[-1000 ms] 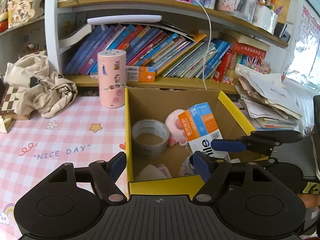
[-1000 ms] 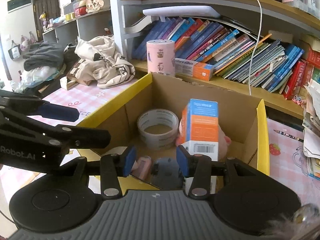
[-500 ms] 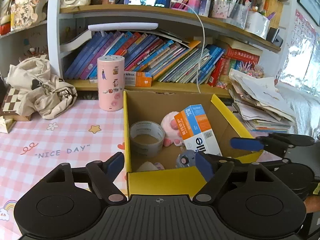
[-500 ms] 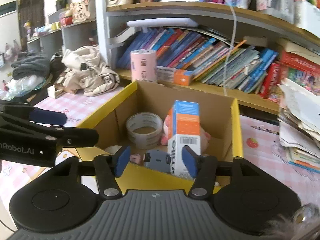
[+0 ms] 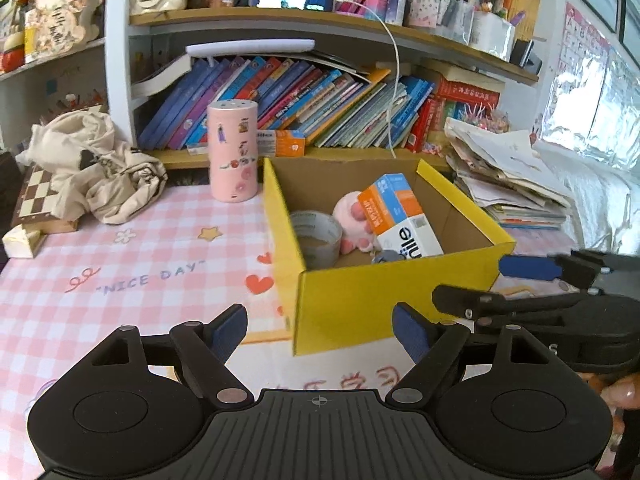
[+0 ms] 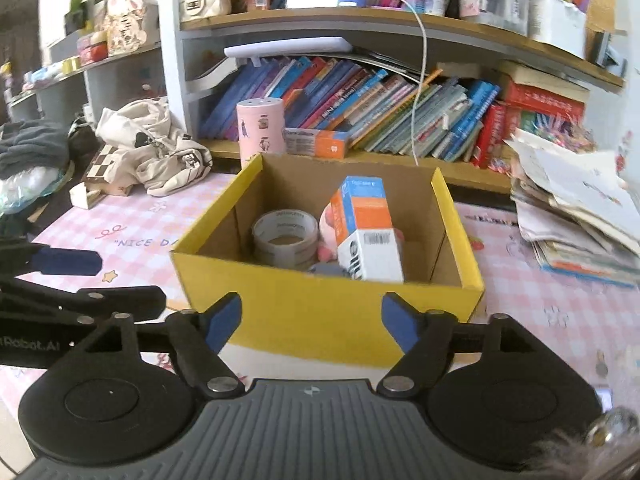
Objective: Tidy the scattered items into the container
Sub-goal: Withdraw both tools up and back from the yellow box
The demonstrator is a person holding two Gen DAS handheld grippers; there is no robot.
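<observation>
Yellow cardboard box (image 6: 320, 312) just beyond both pairs of empty jaws: light, stiff-walled, best gripped by a rim. Inside: tape roll (image 6: 285, 236), carton (image 6: 366, 228), pink plush (image 5: 352, 220). Left gripper (image 5: 320, 332) wide open; right gripper (image 6: 310, 322) just opened, holding nothing.

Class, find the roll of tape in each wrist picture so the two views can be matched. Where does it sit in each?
Left wrist: roll of tape lies right of centre, in the yellow box's left part.
Right wrist: roll of tape lies centre, also left inside the box.
Shared landmark: pink canister behind the box.
</observation>
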